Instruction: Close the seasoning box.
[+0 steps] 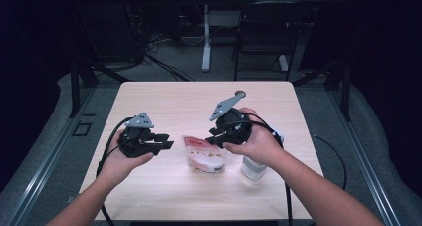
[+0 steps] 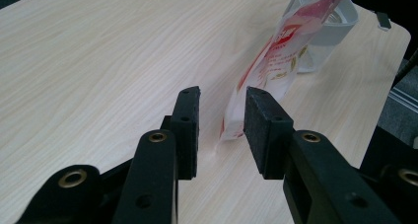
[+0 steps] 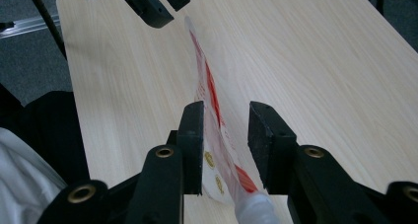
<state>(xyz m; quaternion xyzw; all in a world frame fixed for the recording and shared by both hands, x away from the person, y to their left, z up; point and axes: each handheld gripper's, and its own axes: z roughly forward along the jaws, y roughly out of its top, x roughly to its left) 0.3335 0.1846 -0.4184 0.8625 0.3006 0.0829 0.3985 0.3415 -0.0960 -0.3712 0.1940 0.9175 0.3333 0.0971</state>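
Observation:
A red and white spout pouch (image 1: 203, 156) sits on the light wood table (image 1: 169, 99) between my two grippers. In the right gripper view the pouch (image 3: 209, 93) runs edge-on between the jaws of my right gripper (image 3: 226, 135), its white spout (image 3: 254, 209) near their base; the pads stand apart from it. From above, the right gripper (image 1: 215, 136) tilts down over the pouch's right end. My left gripper (image 1: 168, 145) points right, just short of the pouch, open. In its own view the left gripper (image 2: 222, 125) faces the pouch (image 2: 268, 68), with nothing between the pads.
A white container (image 1: 254, 169) stands right of the pouch under the right forearm and shows behind the pouch (image 2: 328, 26) from the left gripper. Cables trail off the table's near edge. Beyond the far edge are a chair (image 1: 263, 32) and a desk leg (image 1: 206, 42).

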